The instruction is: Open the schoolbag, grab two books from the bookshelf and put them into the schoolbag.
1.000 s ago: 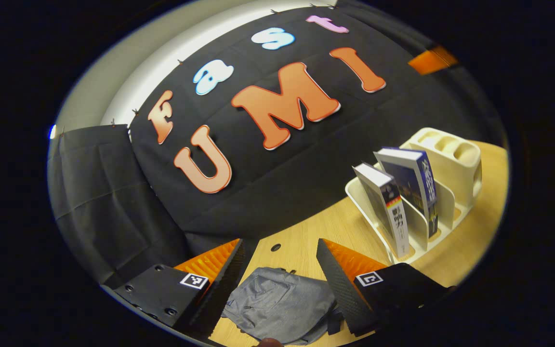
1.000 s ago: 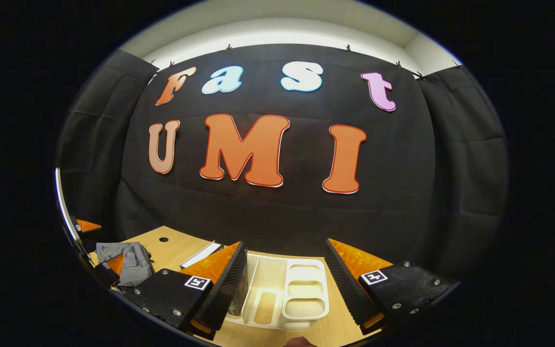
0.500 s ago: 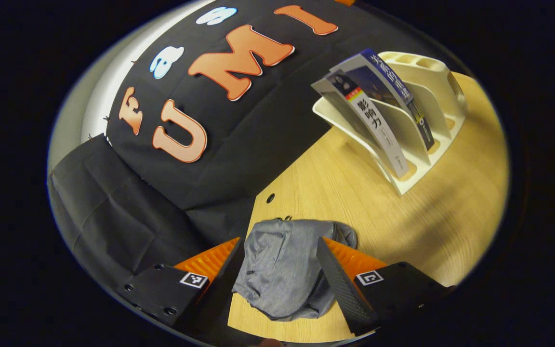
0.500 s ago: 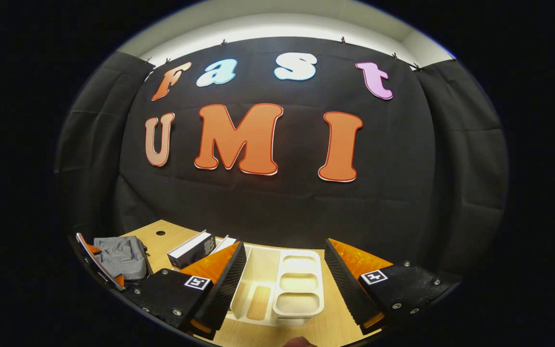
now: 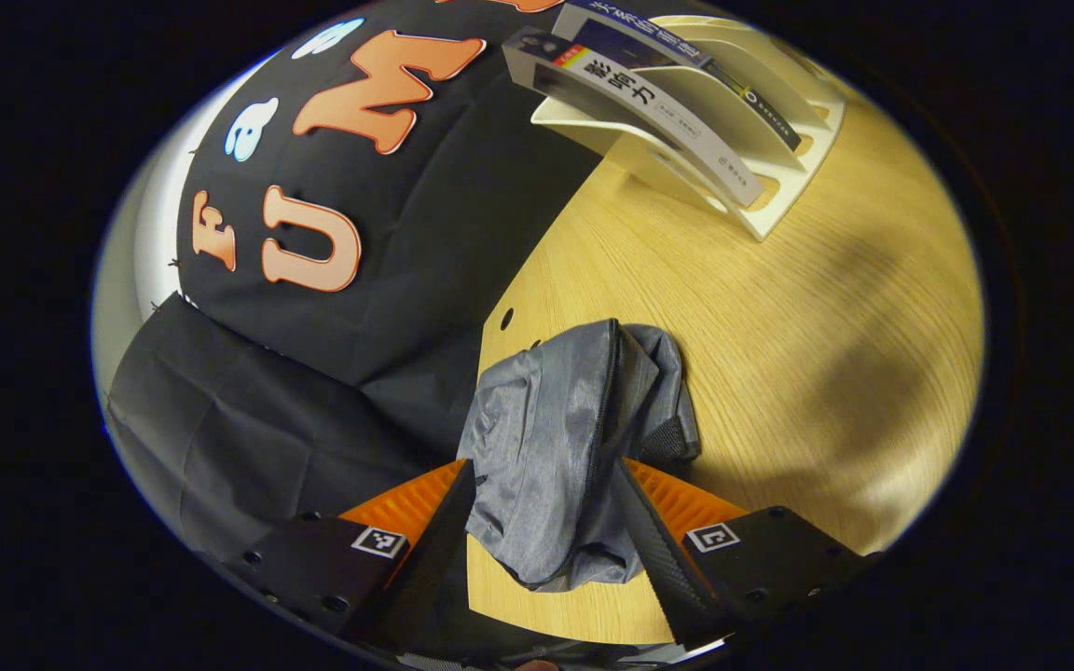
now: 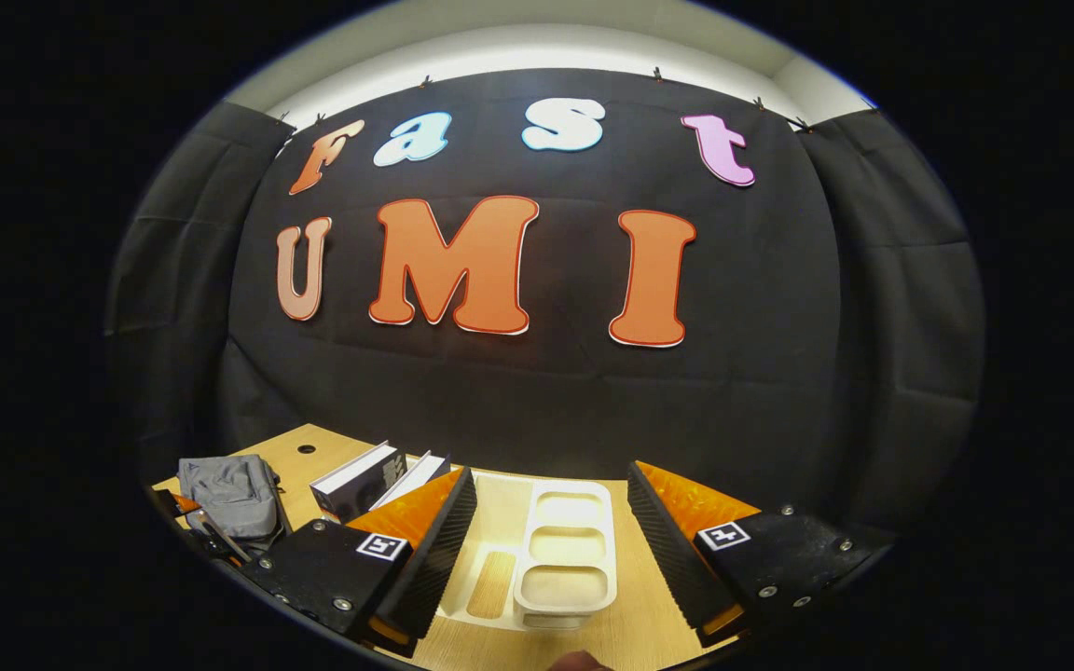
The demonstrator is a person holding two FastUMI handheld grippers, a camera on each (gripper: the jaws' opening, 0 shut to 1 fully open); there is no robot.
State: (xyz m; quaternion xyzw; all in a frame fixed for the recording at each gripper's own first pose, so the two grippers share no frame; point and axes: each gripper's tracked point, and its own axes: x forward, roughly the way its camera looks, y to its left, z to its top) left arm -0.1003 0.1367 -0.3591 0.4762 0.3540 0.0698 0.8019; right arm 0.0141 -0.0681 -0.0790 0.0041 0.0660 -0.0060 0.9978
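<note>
Currently opening step: left gripper (image 5: 544, 522), fingers spread, straddles the crumpled grey fabric schoolbag (image 5: 560, 438) on the wooden table's (image 5: 826, 326) near-left edge, zip shut. Next: pinch the zip. Right gripper (image 6: 551, 540) gapes, empty, before the white plastic bookshelf (image 6: 537, 559).

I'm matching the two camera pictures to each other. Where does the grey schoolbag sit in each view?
Left gripper view: the schoolbag is low centre, between the open fingers.
Right gripper view: it lies far lower left on the table.
Shared landmark: the white bookshelf holding two books.
</note>
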